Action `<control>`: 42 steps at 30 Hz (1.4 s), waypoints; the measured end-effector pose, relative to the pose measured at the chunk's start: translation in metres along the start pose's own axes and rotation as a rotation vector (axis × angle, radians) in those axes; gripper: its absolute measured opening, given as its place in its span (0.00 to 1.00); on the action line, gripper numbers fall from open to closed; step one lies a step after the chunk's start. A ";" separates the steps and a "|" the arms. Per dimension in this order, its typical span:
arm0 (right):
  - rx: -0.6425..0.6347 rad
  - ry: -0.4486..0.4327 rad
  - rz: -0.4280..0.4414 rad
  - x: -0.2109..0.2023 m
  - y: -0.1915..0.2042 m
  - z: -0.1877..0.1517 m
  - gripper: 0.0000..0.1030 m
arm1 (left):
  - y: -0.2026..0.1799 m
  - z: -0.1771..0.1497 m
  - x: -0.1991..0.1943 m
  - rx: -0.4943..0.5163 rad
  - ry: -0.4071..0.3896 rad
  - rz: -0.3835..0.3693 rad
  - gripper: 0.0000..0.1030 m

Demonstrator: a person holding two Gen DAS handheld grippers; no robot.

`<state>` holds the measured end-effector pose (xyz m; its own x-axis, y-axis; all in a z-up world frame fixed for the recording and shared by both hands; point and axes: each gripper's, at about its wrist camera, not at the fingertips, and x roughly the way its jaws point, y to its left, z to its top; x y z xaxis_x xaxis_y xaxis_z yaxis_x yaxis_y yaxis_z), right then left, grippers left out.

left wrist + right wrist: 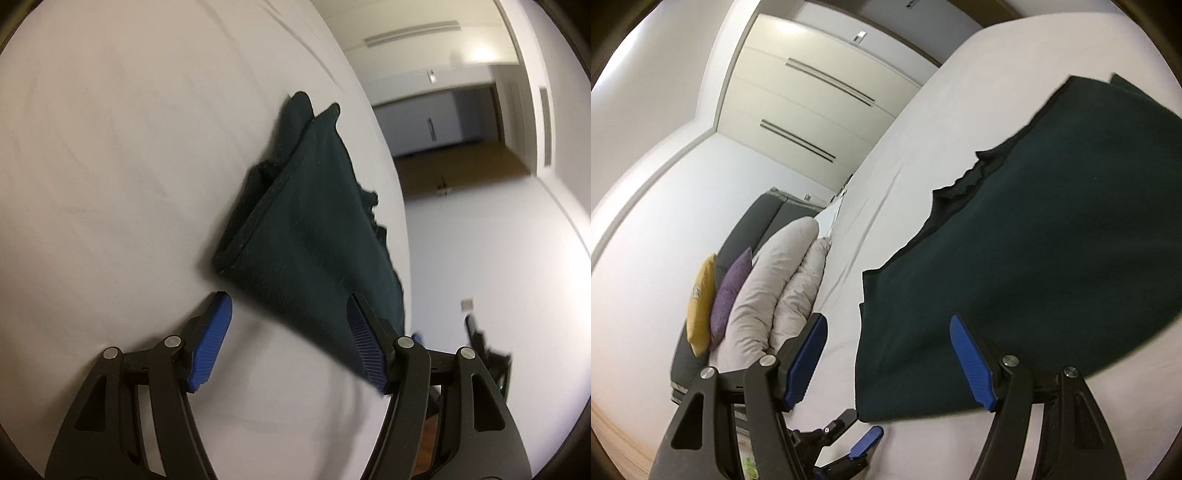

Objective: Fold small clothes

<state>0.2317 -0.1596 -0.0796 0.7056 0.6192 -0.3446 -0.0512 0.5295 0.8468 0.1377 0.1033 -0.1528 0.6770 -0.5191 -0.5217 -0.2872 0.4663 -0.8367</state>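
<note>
Both grippers (left (pixel 288 339), right (pixel 890 362)) gape wide.

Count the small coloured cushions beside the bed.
2. A mustard-yellow cushion leans outermost against the dark grey sofa; a purple fabric cushion sits between it and the pale folded duvet. Others may be hidden behind the duvet.

White bed sheet (pixel 110 166); duvet (pixel 775 280), purple cushion (pixel 729 291), yellow cushion (pixel 700 306).

Bedroom: white bed (pixel 916 155), pillows (pixel 768 288), wardrobe (pixel 812 96).
</note>
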 end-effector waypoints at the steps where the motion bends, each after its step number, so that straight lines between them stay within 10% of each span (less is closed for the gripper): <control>1: 0.013 -0.001 0.005 -0.001 -0.003 0.000 0.69 | -0.001 -0.002 0.004 -0.018 -0.015 -0.001 0.62; 10: 0.003 0.040 0.000 0.011 -0.010 0.009 0.63 | -0.020 0.007 0.043 -0.082 -0.076 -0.045 0.61; 17: -0.027 0.145 -0.063 0.054 -0.015 0.026 0.54 | -0.012 0.028 0.069 -0.126 -0.029 -0.066 0.13; 26: -0.044 0.250 -0.169 0.102 -0.044 0.031 0.26 | -0.018 0.031 0.054 -0.026 -0.073 -0.016 0.10; 30: -0.028 0.261 -0.111 0.082 -0.048 0.039 0.47 | -0.083 0.024 0.053 0.219 -0.139 0.096 0.10; 36: 0.078 0.213 -0.025 0.046 -0.072 0.086 0.72 | -0.205 -0.085 0.128 1.042 -0.158 0.424 0.10; 42: 0.158 0.333 0.040 0.058 -0.092 0.106 0.74 | -0.187 -0.140 0.155 1.248 -0.176 0.547 0.10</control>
<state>0.3527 -0.2341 -0.1348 0.4351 0.8063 -0.4007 0.0536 0.4210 0.9055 0.2016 -0.1652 -0.1006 0.7786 -0.0098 -0.6274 0.1888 0.9572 0.2193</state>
